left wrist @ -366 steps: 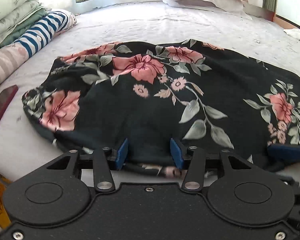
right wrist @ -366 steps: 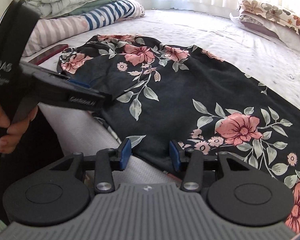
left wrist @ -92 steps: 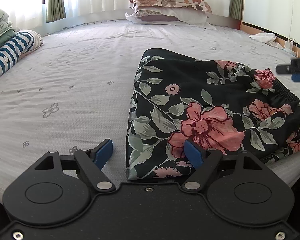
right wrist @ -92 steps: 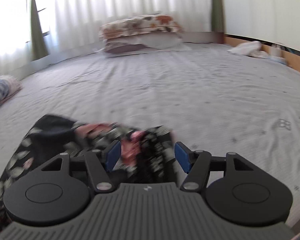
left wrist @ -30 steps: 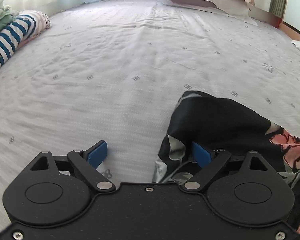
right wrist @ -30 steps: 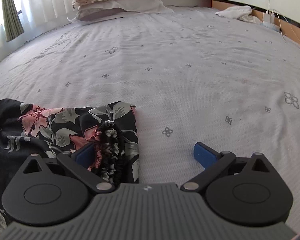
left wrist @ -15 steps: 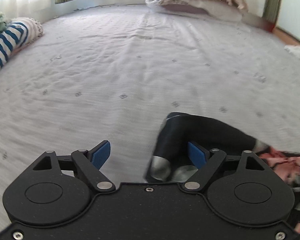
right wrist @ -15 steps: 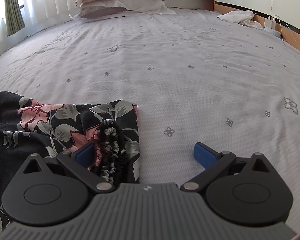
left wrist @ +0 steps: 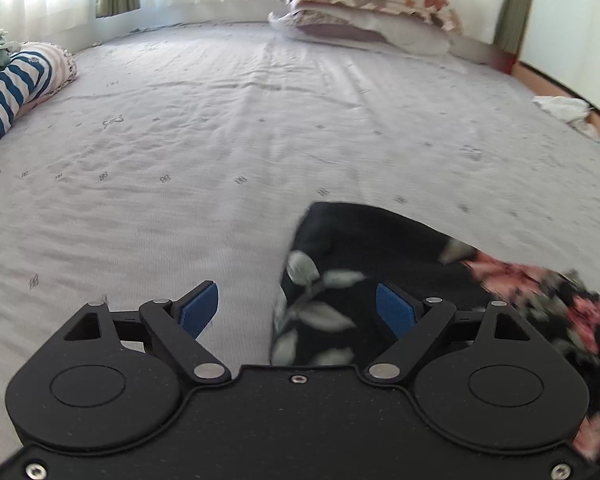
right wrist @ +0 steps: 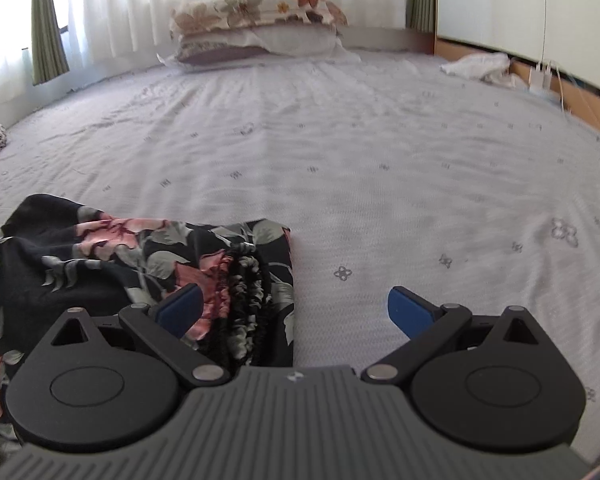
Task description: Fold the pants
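While we look along our left gripper [left wrist: 298,307], its two blue pads [left wrist: 199,309] stand far apart and press on nothing. Its jaws have moved a little just now, and a corner of the pants [left wrist: 380,264] lies between them, close to the right pad. That corner is black with pale leaves. More of the pants runs off to the right, with pink flowers, and looks blurry there.

Our right gripper [right wrist: 296,308] is wide open too. Its left pad [right wrist: 180,308] sits over the pants [right wrist: 100,256], just beside the bunched stretchy band [right wrist: 246,300]. Its right pad is over the bare bed [right wrist: 380,160]. We cannot tell if the left pad touches the cloth.

The pants lie in a small folded bundle on the grey bed, near its front edge. Far back, pillows [right wrist: 256,24] are stacked by the white curtains [right wrist: 140,0]. A striped roll [left wrist: 16,88] lies at the left side of the bed. A white cloth [right wrist: 476,64] lies at the far right.
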A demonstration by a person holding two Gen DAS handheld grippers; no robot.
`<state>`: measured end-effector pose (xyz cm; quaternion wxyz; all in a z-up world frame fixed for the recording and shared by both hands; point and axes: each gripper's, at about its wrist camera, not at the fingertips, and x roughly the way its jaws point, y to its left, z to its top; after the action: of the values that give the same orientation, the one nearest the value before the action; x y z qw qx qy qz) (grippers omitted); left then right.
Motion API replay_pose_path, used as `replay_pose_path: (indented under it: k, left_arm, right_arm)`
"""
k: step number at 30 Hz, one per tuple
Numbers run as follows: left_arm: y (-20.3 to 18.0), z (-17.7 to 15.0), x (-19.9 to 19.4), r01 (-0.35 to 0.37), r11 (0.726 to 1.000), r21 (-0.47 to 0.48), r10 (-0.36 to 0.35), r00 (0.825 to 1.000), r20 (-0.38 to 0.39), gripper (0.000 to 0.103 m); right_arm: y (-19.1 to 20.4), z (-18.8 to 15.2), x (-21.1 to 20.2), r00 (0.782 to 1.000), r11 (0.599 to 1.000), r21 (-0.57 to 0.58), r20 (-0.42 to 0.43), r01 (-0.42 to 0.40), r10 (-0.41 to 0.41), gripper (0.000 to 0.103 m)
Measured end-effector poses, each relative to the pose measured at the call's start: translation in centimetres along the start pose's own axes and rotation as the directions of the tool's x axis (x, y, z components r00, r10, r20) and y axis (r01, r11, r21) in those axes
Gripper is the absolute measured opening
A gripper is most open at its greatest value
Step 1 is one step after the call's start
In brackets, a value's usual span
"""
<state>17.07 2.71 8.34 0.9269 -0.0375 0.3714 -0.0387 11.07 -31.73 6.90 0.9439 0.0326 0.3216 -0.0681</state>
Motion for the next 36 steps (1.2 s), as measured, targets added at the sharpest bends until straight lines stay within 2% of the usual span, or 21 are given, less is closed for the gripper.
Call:
replay_pose_path:
  k: [4, 9, 12, 15, 19, 21, 24, 36]
  left_arm:
    - [-1.1, -4.0, -4.3, 0.087, 0.994, 0.064, -0.090, 0.995, 0.036, 0.088]
    - [-2.6, -8.8, -7.7, 0.098, 0.985, 0.139, -0.104, 0.994, 0.036, 0.089]
    - [-3.0, -10.8, -8.1, 0.076, 0.983, 0.166, -0.079, 0.997, 0.013, 0.089]
    - [-2.5, -11.6, -7.4, 0.053, 0.988, 0.144, -0.050, 0.998, -0.025, 0.089]
    - [-2.0, -12.1, -6.7, 0.020, 0.990, 0.137, -0.017, 1.000, -0.022, 0.090]
    - [-1.9, -12.3, -6.6, 0.017, 0.991, 0.130, -0.015, 1.000, -0.014, 0.092]
    - [-1.3, -12.4, -6.4, 0.040, 0.995, 0.096, -0.039, 0.999, -0.004, 0.093]
    - [-1.3, -12.8, -6.1, 0.030, 0.993, 0.112, -0.033, 0.999, 0.024, 0.098]
  right_arm:
    - [0.7, -1.0, -3.2, 0.997, 1.000, -0.019, 0.075, 0.009, -0.007, 0.103]
    - [2.1, -3.8, -6.7, 0.990, 0.999, -0.031, 0.142, -0.010, 0.014, 0.103]
    - [3.6, -5.8, -7.6, 0.988, 0.996, -0.091, 0.152, 0.005, 0.009, 0.103]
    - [4.1, -7.4, -6.8, 0.995, 0.993, -0.117, 0.100, 0.018, -0.006, 0.103]
    - [3.3, -8.8, -5.8, 0.997, 0.998, -0.058, 0.071, 0.000, 0.004, 0.103]
    - [2.6, -9.4, -5.8, 0.995, 1.000, -0.018, 0.094, -0.021, 0.022, 0.103]
    - [2.8, -9.9, -5.9, 0.994, 0.999, -0.039, 0.112, -0.016, 0.020, 0.103]
    - [2.9, -10.6, -6.0, 0.990, 0.999, -0.049, 0.142, -0.008, 0.015, 0.103]
